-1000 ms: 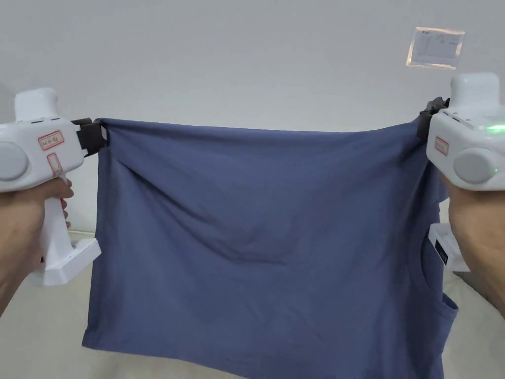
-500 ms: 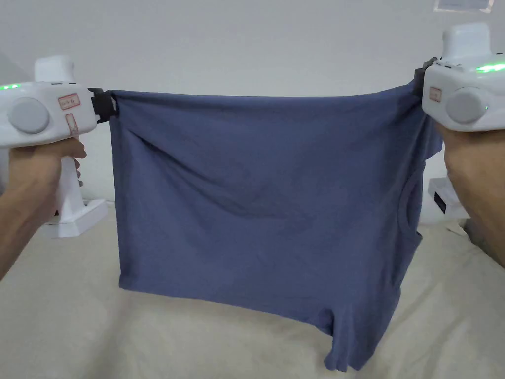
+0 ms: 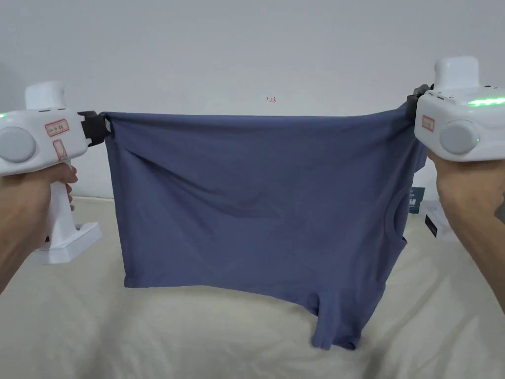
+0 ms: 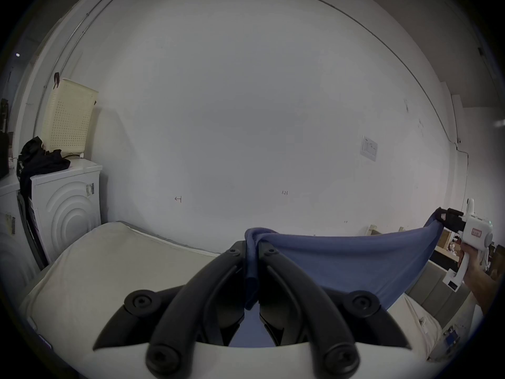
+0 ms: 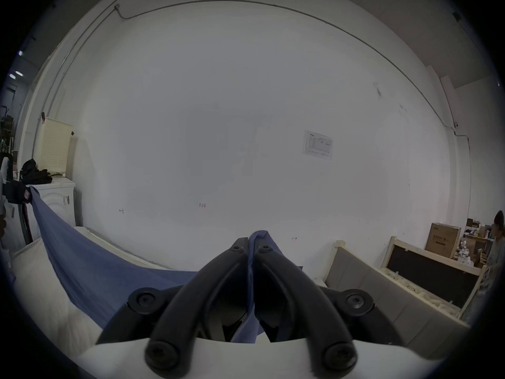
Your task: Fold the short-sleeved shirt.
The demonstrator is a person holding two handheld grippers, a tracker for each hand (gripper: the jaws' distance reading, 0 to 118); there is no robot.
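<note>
The blue short-sleeved shirt [image 3: 256, 197] hangs sideways in the air above a cream mattress [image 3: 148, 335], stretched taut along its top edge between the two grippers. Its neck opening sits at the right side and one sleeve dangles lowest, near the mattress. The left gripper [image 3: 102, 127] has both jaws clamped on the shirt's left top corner, the cloth bunched between them. The right gripper [image 3: 410, 106] likewise pinches the right top corner. A white wall [image 3: 246, 49] stands behind.

Tongs [image 5: 251, 244] clamped on blue shirt [image 5: 90, 259]
</note>
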